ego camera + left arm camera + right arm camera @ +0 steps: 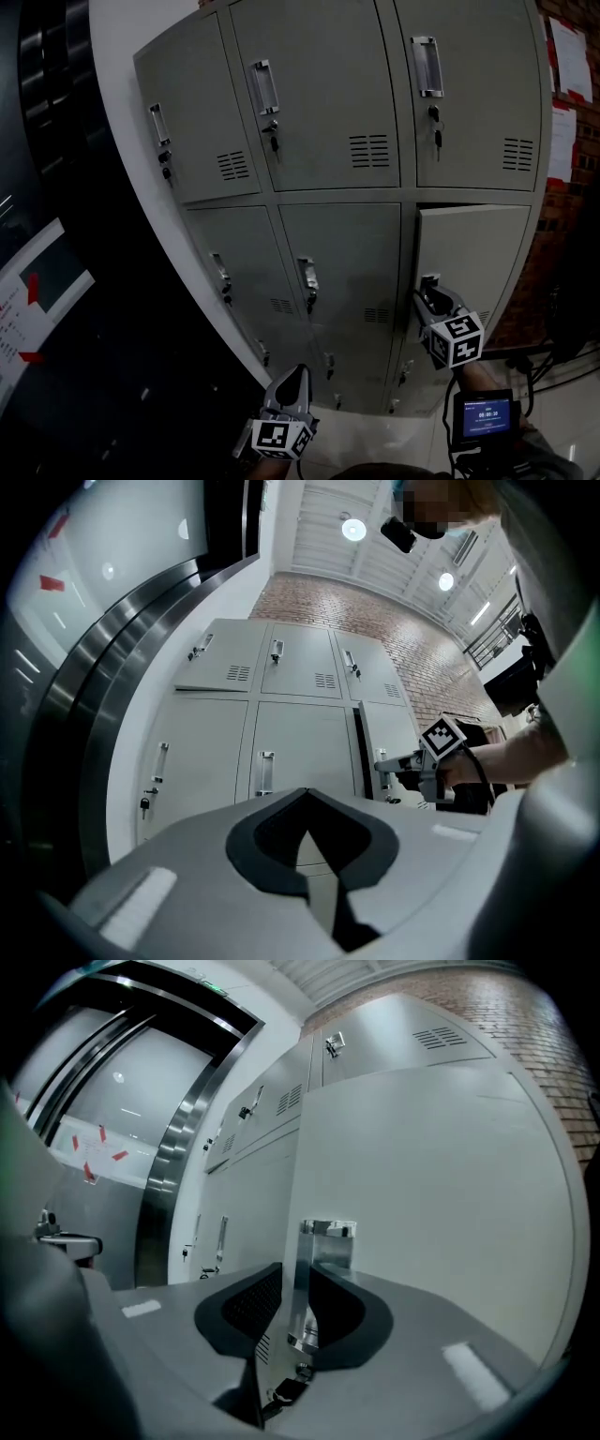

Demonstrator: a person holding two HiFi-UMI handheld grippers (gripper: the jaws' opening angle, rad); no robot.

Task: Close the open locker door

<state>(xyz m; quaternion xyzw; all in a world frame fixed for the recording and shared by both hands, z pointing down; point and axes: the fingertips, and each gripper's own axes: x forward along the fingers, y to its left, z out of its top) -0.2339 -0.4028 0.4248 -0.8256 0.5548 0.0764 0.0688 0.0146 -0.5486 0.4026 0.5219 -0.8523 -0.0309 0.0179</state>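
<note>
The grey locker bank has one door ajar, the right door of the middle row. Its chrome handle sits at the door's left edge. My right gripper is at that handle. In the right gripper view the handle stands between the two dark pads of the right gripper, with a thin slit showing on the left side. The door's face fills the right of that view. My left gripper hangs low in front of the bottom lockers, shut and empty.
The other locker doors are closed, with keys in their locks. A red brick wall with pinned papers lies to the right. A white curved column and a dark panel stand to the left. A small screen sits by the person's right wrist.
</note>
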